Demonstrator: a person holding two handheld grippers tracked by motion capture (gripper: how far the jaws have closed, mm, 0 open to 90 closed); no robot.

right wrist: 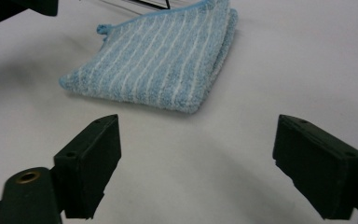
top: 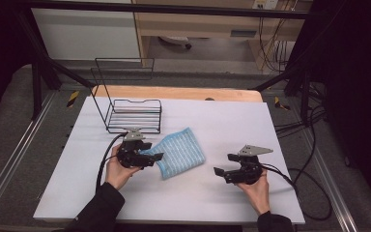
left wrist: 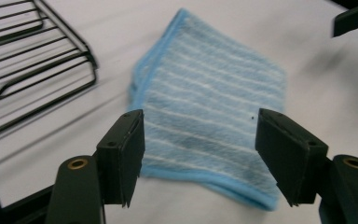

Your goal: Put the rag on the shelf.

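Table (top: 212, 203) comes first, because it is the biggest thing, white and flat, with lots of bare room on it. At its far left stands a black wire rack (top: 134, 115). It has a tall wire back and a low tray part, so it looks made to hold flat things.

Next is the blue cloth (top: 179, 152) with thin white stripes. It lies folded flat on the table, just in front of the rack and a bit to the right of it. Folded like that, it is thick and tidy, with a blue edge all round.

Smallest are the two grippers. The left gripper (top: 157, 158) is right at the cloth's near left corner. Its jaws stand wide, one on each side of the cloth's edge, and they do not press on it. I think the cloth has been let go there. The right gripper (top: 223, 165) is well apart from the cloth, on the bare table. Its jaws are wide too and hold nothing.
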